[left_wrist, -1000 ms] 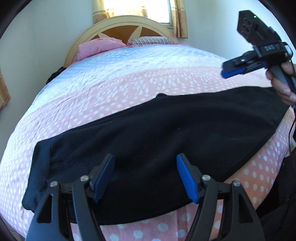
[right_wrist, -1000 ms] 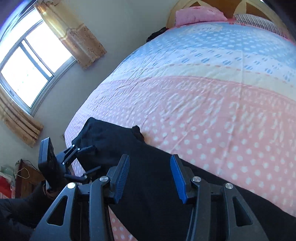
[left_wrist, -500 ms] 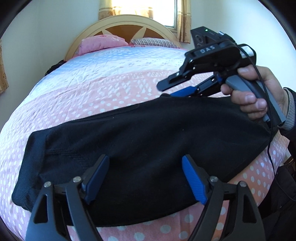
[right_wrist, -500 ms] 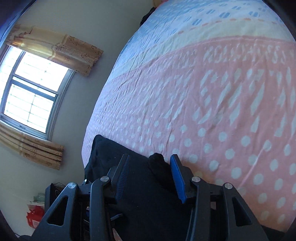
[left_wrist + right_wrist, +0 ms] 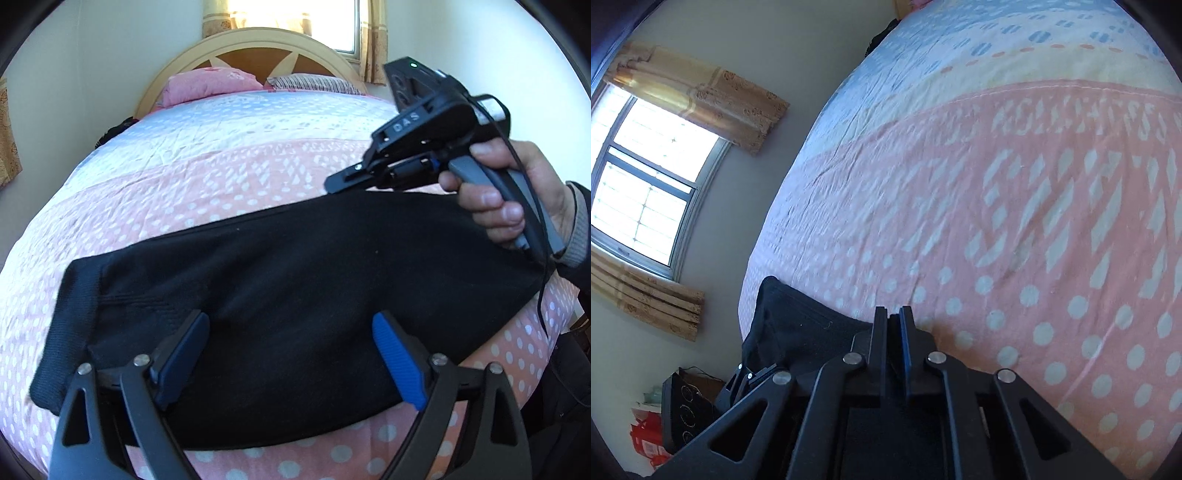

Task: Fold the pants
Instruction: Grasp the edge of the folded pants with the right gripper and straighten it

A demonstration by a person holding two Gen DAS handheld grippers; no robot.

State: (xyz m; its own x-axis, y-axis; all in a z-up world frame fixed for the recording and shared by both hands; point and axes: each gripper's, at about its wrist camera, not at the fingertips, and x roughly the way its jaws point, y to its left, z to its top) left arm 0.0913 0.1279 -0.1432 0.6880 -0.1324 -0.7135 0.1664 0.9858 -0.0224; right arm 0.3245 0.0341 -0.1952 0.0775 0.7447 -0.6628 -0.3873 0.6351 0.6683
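pants (image 5: 295,295) flat along bed (image 5: 221,184) near edge | right tongs (image 5: 894,332) just closed, probably pinching far hem | left tongs (image 5: 291,354) apart above | fold starting

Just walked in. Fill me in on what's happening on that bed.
A person with a handheld gripper in each hand is folding black pants laid across the pink dotted bedspread. The right gripper is shut at the pants' far edge; whether it grips cloth cannot be told. The left gripper hangs open over the near side, holding nothing. The pants lie flat, with no fold visible yet.
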